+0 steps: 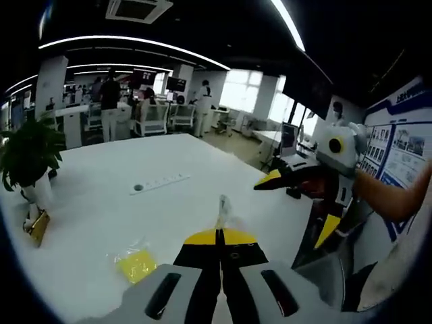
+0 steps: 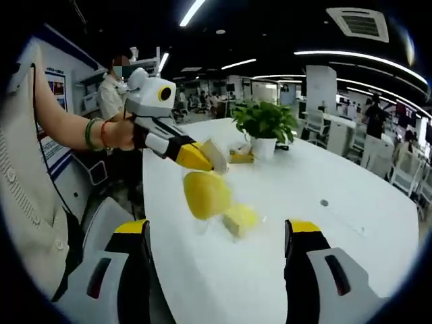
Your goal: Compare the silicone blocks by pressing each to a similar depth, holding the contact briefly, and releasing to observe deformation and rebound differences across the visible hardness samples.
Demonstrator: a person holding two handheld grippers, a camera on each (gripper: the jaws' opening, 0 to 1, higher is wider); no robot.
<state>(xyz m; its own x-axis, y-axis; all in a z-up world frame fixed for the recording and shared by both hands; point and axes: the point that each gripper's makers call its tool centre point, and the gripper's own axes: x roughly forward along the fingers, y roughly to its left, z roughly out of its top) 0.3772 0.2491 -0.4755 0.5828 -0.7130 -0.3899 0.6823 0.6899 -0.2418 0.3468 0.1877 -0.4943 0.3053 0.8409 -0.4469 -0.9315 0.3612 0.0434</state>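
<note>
yellow soft block hangs bagged from the closed left hand-held gripper; right hand-held gripper gapes empty.

No text, label, brand or number can be read in either view. Lettering and small pictures are carried by a blue-and-white wall board in the left gripper view, but they are too small and blurred to be made out. A wall poster in the right gripper view is likewise illegible.
</note>
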